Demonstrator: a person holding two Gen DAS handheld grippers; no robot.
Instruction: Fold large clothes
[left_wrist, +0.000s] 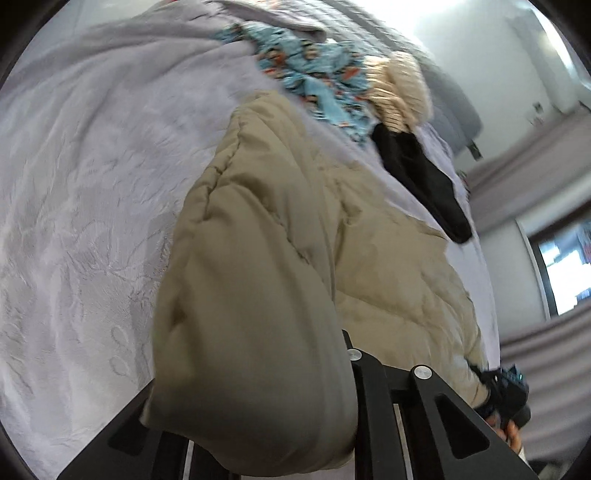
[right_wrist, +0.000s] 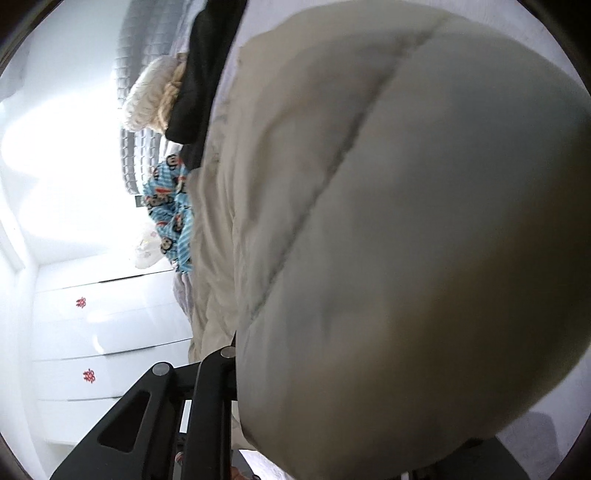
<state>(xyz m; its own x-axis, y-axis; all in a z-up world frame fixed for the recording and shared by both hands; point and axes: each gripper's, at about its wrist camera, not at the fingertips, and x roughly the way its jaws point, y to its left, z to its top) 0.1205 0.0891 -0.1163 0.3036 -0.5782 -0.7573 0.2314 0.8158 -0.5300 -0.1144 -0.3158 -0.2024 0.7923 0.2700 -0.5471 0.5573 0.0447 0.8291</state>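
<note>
- Puffer jacket (left_wrist: 280, 229), beige and quilted, lies on the pale lavender bedspread (left_wrist: 81, 192); in the left wrist view a thick padded fold of it bulges up over my left gripper (left_wrist: 295, 413).
- From that view my left tongs look clenched on this fold: the fabric wraps over one black finger and hides the tips, so the bite itself is out of sight, but the jaws stand nearly together.
- Beyond the jacket sit a blue cartoon-print garment (left_wrist: 314, 77), a cream knit piece (left_wrist: 395, 88) and a black garment (left_wrist: 421, 173), all near its far edge. I judge the fold should swing clear of them so nothing gets dragged along.
- Low at the right of the same view I can make out my right gripper (left_wrist: 506, 387) at the jacket's other edge, with fingers of my hand around its grip.
- In the right wrist view the jacket (right_wrist: 406, 229) fills most of the picture, a puffed panel pressed close over the lens, and my right tongs (right_wrist: 229, 373) appear clenched on padding, tips again buried.
- The white drawer fronts (right_wrist: 110, 332) stand off to the side, well apart.
- My judgement: lift both holds evenly, keep the seam taut between them, and lay the panel over slowly, since slippery padding may slide out of a shallow pinch.
</note>
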